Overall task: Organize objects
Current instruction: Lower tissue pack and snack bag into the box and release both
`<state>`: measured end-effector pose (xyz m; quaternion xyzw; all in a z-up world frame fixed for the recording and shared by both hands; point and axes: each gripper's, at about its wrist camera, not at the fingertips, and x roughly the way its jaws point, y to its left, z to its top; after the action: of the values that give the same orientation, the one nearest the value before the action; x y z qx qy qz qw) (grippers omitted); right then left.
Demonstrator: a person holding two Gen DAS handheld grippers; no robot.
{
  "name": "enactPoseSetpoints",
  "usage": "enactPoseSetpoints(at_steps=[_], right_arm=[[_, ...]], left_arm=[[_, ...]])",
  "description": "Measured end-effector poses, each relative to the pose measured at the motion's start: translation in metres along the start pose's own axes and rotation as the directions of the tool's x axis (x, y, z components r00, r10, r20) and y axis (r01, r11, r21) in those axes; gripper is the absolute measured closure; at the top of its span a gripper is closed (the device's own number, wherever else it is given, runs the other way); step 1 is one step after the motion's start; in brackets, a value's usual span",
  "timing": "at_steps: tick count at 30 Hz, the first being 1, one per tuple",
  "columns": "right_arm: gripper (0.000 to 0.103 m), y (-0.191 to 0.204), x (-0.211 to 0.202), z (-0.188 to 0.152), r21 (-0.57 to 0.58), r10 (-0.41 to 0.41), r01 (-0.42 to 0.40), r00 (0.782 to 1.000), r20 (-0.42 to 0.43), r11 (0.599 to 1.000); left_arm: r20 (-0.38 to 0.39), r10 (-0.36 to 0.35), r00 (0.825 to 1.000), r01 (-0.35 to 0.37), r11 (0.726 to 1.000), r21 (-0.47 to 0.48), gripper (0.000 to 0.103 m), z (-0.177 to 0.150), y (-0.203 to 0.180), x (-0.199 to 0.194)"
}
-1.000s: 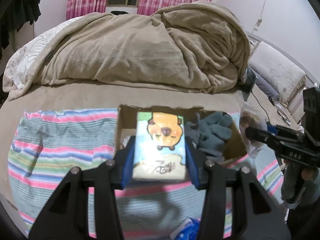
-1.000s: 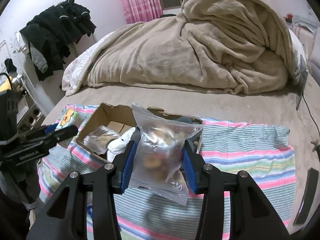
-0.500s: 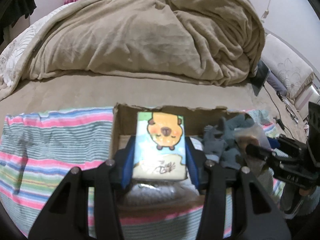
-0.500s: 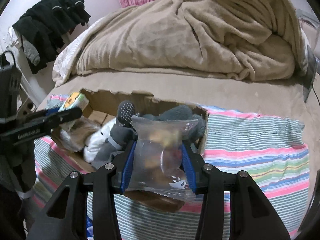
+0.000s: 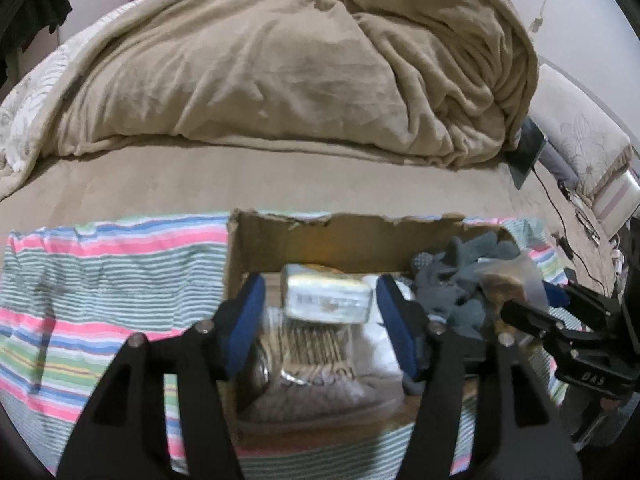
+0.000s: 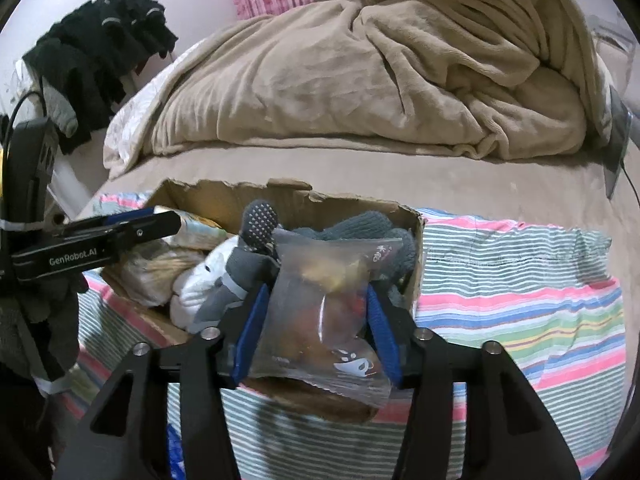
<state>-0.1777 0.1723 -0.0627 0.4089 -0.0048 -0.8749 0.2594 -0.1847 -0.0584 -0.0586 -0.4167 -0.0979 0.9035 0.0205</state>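
Observation:
A torn cardboard box (image 5: 304, 242) sits on a striped cloth on the bed. My left gripper (image 5: 320, 312) is open over the box's left part; the cartoon tissue pack (image 5: 326, 298) lies loose between its fingers, blurred, above a clear packet and white cloth. Grey gloves (image 5: 460, 276) fill the right part. My right gripper (image 6: 316, 320) is shut on a clear snack bag (image 6: 320, 312) and holds it over the box (image 6: 360, 204) near its right wall. The left gripper's finger (image 6: 120, 234) shows in the right wrist view, the tissue pack (image 6: 200, 228) beside it.
A rumpled beige blanket (image 5: 280, 60) covers the far half of the bed. The striped cloth (image 5: 100, 280) spreads left and right (image 6: 520, 280) of the box. A tablet (image 5: 528, 152), cables and pillows lie at the right edge. Dark clothes (image 6: 104, 52) hang at the left.
My left gripper has opened and the tissue pack has dropped into the box. Both grippers have moved forward over the box; the right still holds the snack bag.

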Motion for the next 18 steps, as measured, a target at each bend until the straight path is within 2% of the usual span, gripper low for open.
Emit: enactPoseSetpoints(at_steps=[2, 10, 12, 13, 18], right_arm=[[0.036, 0.002, -0.008, 0.0, 0.012, 0.003, -0.003, 1.0, 0.013, 1.0], [0.035, 0.016, -0.039, -0.01, 0.014, 0.004, -0.004, 1.0, 0.028, 1.0], [0.035, 0.02, -0.045, -0.013, 0.011, 0.005, -0.006, 1.0, 0.03, 1.0], [0.035, 0.022, -0.048, -0.015, 0.01, 0.005, -0.005, 1.0, 0.031, 1.0], [0.035, 0.032, -0.063, -0.027, 0.0, 0.005, -0.005, 1.0, 0.029, 1.0]], left_arm=[[0.009, -0.001, 1.0, 0.001, 1.0, -0.005, 0.041, -0.001, 0.0, -0.009], [0.042, -0.014, 0.999, 0.014, 1.0, -0.02, 0.041, -0.017, -0.001, -0.05], [0.048, -0.018, 0.999, 0.019, 0.999, -0.026, 0.035, -0.022, 0.0, -0.06], [0.056, -0.019, 0.998, 0.02, 0.999, -0.033, 0.028, -0.026, 0.0, -0.066], [0.071, -0.026, 0.997, 0.03, 0.998, -0.046, 0.028, -0.041, 0.001, -0.087]])
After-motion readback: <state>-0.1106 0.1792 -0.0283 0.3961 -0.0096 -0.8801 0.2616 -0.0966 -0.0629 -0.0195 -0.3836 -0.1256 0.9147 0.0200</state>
